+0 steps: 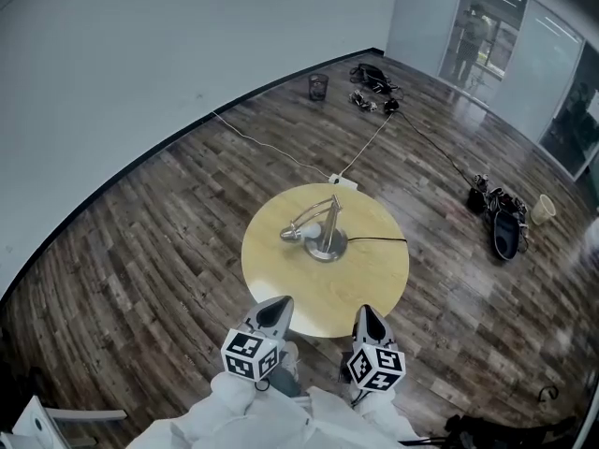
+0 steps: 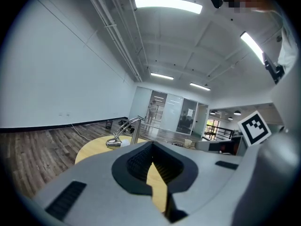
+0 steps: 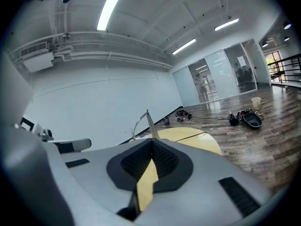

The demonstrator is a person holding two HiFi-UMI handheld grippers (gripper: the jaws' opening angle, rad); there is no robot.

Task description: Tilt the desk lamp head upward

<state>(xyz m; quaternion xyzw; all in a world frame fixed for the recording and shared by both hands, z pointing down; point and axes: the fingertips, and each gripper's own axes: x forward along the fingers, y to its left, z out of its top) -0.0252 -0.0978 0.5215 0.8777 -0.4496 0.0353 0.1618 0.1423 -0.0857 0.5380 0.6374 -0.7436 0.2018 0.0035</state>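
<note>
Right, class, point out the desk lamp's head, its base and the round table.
Lamp head (image 1: 291,235): head view, on the silver shade.
Lamp base (image 1: 336,250): head view, on the metal disc.
Round table (image 1: 367,293): head view, on its bare wooden top.

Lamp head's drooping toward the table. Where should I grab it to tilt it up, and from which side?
Grip the lamp head across its silver shade, coming from the near left with the left hand-held gripper. The head hangs low, out to the left of the base, so that side looks unobstructed. That gripper's jaws are shut, so open them first.
</note>
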